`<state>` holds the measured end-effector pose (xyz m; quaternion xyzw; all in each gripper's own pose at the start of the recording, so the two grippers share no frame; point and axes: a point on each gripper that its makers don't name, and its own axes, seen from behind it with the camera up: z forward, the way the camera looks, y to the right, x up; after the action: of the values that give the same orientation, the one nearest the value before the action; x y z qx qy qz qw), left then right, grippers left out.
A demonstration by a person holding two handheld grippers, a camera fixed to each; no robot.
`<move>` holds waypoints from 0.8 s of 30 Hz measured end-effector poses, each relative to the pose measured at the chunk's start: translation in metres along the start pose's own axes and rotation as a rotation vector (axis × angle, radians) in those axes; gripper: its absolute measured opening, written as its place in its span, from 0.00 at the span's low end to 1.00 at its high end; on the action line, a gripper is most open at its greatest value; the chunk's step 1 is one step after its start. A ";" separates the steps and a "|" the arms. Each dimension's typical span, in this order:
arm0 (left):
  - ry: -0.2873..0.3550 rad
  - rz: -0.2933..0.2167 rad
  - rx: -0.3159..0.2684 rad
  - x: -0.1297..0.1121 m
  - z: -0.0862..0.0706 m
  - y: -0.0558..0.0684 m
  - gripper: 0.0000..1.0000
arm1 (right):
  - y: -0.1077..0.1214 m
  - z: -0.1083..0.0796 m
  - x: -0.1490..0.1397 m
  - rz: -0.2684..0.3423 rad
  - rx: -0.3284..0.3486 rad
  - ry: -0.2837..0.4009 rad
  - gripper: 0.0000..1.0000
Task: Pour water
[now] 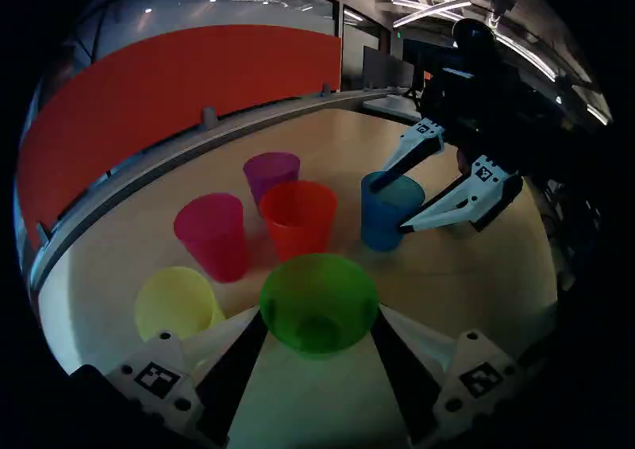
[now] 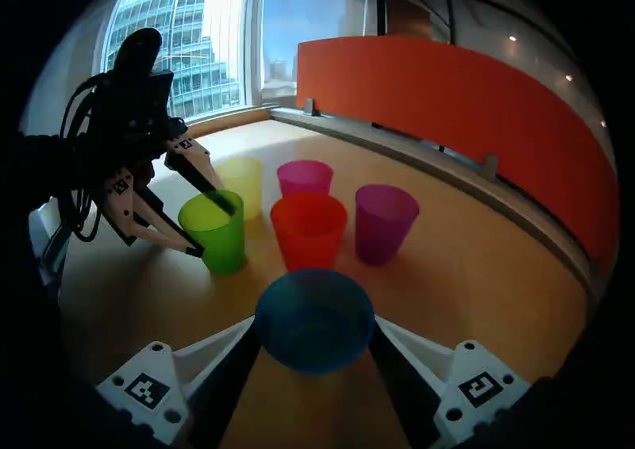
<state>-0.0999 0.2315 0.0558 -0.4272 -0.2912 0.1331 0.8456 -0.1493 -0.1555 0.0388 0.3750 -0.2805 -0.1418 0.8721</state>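
A green cup stands upright on the wooden table, with my left gripper shut on its sides. The right gripper view shows that cup and the left gripper at the left. My right gripper is shut on a blue cup, also upright. From the left gripper view, the blue cup sits in the right gripper at the far right. I cannot tell whether either cup holds water.
Between the held cups stand an orange cup, a magenta cup, a purple cup and a yellow cup. An orange partition on a grey rail borders the table. Bare tabletop lies beyond the purple cup.
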 end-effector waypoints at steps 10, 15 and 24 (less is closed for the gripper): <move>0.040 0.015 -0.008 0.018 -0.018 0.009 0.86 | -0.009 -0.016 0.016 -0.006 0.006 0.028 0.90; 0.069 0.010 -0.003 0.030 -0.034 0.015 0.86 | -0.016 -0.029 0.029 -0.013 0.006 0.050 0.90; 0.146 0.024 0.025 0.055 -0.069 0.028 0.86 | -0.030 -0.056 0.054 -0.010 -0.006 0.111 0.90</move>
<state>-0.0140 0.2296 0.0223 -0.4288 -0.2219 0.1154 0.8681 -0.0739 -0.1681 0.0063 0.3813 -0.2294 -0.1261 0.8866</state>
